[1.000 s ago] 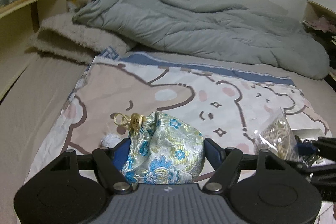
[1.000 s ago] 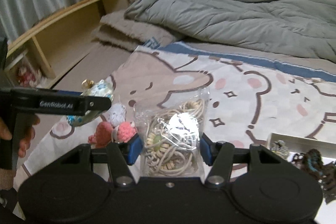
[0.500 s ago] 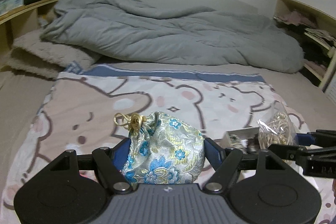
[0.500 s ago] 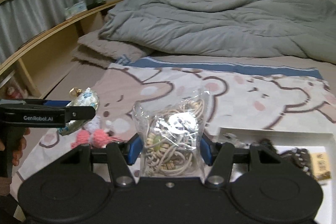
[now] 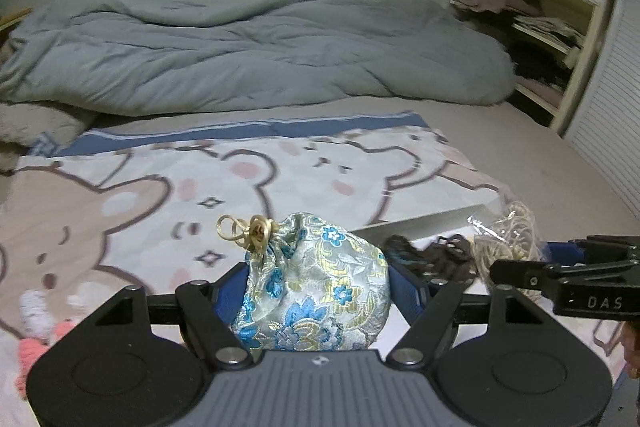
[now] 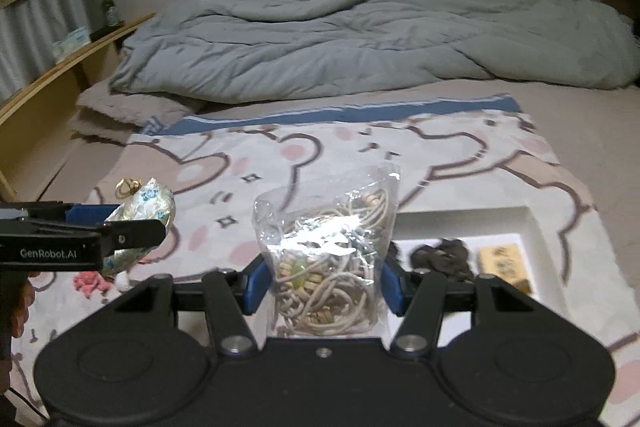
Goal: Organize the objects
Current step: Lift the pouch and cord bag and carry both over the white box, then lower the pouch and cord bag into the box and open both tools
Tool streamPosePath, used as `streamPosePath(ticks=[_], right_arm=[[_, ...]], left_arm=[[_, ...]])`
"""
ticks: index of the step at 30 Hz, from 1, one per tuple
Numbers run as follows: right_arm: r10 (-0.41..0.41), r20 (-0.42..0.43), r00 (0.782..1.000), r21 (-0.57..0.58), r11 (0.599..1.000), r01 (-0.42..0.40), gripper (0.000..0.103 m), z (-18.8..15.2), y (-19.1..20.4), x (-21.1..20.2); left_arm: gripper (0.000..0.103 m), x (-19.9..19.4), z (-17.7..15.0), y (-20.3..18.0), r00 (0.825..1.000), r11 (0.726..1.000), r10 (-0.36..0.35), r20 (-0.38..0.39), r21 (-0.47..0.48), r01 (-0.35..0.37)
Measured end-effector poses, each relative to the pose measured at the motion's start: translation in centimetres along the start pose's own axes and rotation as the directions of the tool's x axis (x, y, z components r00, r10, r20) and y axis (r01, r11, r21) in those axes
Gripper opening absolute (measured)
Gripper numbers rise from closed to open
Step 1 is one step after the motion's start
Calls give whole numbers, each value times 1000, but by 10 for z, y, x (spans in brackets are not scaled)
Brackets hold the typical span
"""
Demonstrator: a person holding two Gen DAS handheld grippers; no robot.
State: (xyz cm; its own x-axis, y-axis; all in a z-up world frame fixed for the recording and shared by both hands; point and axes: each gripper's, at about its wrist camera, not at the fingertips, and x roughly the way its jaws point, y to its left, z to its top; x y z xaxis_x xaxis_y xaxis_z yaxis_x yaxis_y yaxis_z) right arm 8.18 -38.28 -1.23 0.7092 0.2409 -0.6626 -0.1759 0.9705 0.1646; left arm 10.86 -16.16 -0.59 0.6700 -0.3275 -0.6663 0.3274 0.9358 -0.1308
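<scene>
My left gripper (image 5: pixel 318 285) is shut on a silver brocade pouch (image 5: pixel 316 283) with blue and gold flowers and a gold cord knot on top. It hangs above the bear-print blanket (image 5: pixel 160 187). My right gripper (image 6: pixel 322 285) is shut on a clear plastic bag of beige cords and beads (image 6: pixel 332 259). The bag hangs just left of a white tray (image 6: pixel 536 223) that holds dark tangled pieces (image 6: pixel 444 255) and a tan block (image 6: pixel 506 265). In the right wrist view the left gripper and the pouch (image 6: pixel 140 215) show at the left edge. The bag (image 5: pixel 508 243) shows at the right of the left wrist view.
Pink and white crocheted pieces (image 5: pixel 38 323) lie on the blanket at the left. A crumpled grey duvet (image 6: pixel 360 43) fills the far half of the bed. A wooden shelf (image 6: pixel 52 75) runs along the left side, a cubby shelf (image 5: pixel 532 35) stands at the right.
Both grippers have swung to the right over the blanket with their loads still held. The white tray has come into view under and beside them, and the crocheted pieces have slid off to the left.
</scene>
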Motion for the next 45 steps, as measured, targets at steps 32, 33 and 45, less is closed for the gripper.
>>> streamPosePath(ticks=[32, 33, 45], right_arm=[[-183, -253, 950, 6, 982, 191, 58, -67, -138, 29], [-181, -259, 949, 0, 982, 188, 58, -68, -138, 32], [-214, -268, 939, -54, 977, 208, 77, -66, -141, 41]], left_arm=[[75, 117, -62, -172, 939, 886, -223, -261, 347, 307], [75, 120, -64, -174, 938, 884, -222, -268, 352, 310], [83, 136, -76, -186, 919, 843, -257, -300, 395, 365]])
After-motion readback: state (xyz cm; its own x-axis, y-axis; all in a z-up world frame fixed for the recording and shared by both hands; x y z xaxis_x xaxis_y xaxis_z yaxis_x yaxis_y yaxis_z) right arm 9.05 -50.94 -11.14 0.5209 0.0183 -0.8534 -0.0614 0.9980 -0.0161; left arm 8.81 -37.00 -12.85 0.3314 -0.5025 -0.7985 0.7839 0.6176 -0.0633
